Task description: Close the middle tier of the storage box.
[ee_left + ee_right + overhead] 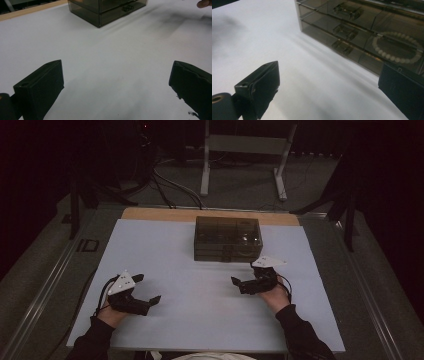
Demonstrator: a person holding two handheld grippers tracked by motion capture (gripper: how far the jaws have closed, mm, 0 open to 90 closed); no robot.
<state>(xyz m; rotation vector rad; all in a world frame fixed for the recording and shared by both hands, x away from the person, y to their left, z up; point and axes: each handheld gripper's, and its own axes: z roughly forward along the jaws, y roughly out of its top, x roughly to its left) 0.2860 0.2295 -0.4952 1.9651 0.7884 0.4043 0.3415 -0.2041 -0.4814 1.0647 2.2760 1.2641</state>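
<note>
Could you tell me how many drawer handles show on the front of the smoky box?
3: stacked on the box front in the right gripper view, top, middle, bottom. Others may be hidden.

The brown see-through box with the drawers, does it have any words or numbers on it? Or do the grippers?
No readable text anywhere.
Smoky drawer box: no words or numbers on its walls or handles.
Left gripper and right gripper: their grey plates bear small dark dots, too small to read as writing.
White mat: blank.
</note>
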